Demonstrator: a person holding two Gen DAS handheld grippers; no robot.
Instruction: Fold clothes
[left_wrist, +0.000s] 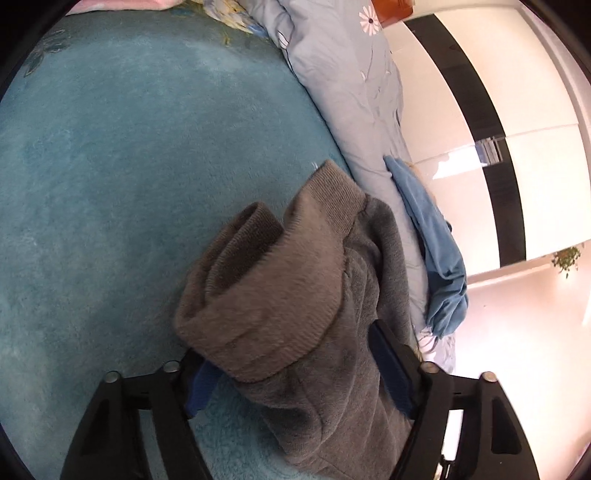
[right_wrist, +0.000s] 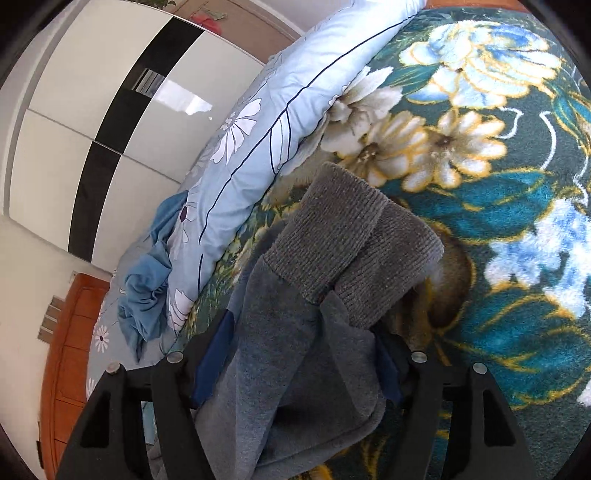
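A grey fleece garment (left_wrist: 277, 266) with ribbed cuffs is bunched between the jaws of my left gripper (left_wrist: 288, 343). Its blue pads (left_wrist: 391, 362) press on the thick fold from both sides, and two cuffs stick out past the fingertips over a teal blanket (left_wrist: 110, 166). In the right wrist view another part of the grey garment (right_wrist: 332, 236), also ending in ribbed bands, fills the gap of my right gripper (right_wrist: 303, 328). The right gripper's pads (right_wrist: 214, 358) sit against the cloth. Under it lies a flowered blanket (right_wrist: 480, 221). The rest of the garment is hidden below both grippers.
A pale blue quilt with daisies (left_wrist: 351, 92) (right_wrist: 277, 110) runs along the bed's edge, with a crumpled blue cloth (left_wrist: 436, 251) (right_wrist: 147, 288) on it. Beyond stands a white wardrobe with a black stripe (left_wrist: 480, 110) (right_wrist: 92, 92). A wooden bed end (right_wrist: 70, 350) shows at lower left.
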